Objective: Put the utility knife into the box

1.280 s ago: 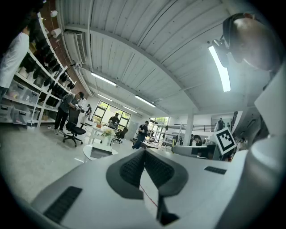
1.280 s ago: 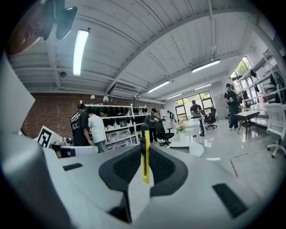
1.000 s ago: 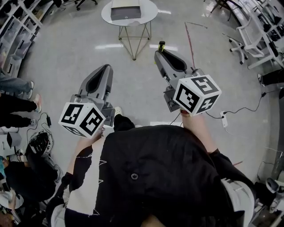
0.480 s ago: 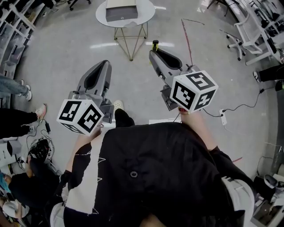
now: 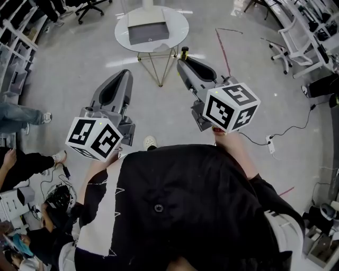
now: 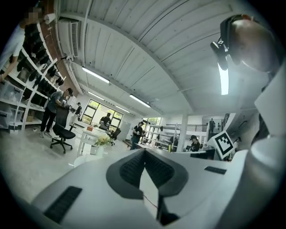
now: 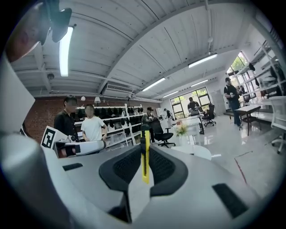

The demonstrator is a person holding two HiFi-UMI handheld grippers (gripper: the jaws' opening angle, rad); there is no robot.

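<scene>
You stand on a polished grey floor (image 5: pixel 79 69) that mirrors the ceiling strip lights. At the top centre of the head view is a round white table (image 5: pixel 177 26) on thin gold wire legs (image 5: pixel 159 66). A grey box (image 5: pixel 149 33) sits on the tabletop towards its back edge, with bare white rim around it.

Your right gripper (image 5: pixel 183 61), just right of centre, points up the frame towards the table. Its jaws are clamped on the utility knife (image 5: pixel 184 52), and the knife's dark tip pokes out just below the table's near edge. In the right gripper view the yellow knife (image 7: pixel 145 156) stands upright between the ribbed pads of that gripper (image 7: pixel 145 150).

Your left gripper (image 5: pixel 126 74), left of centre, also points up the frame. In its own view the jaws of the left gripper (image 6: pixel 144 152) are pressed together with nothing between them.

A band of grey floor and the wire legs lie between both tips and the tabletop. Wider floor opens on either side of the table. Shelving (image 5: pixel 16 32) runs along the upper left edge, with an office chair (image 5: pixel 87 5) at the top. White desks (image 5: pixel 302 37) fill the upper right. A red line (image 5: pixel 222 47) crosses the floor right of the table, and a cable with a power strip (image 5: pixel 270 145) trails along the right side. People (image 5: pixel 21 114) are at the left edge.
</scene>
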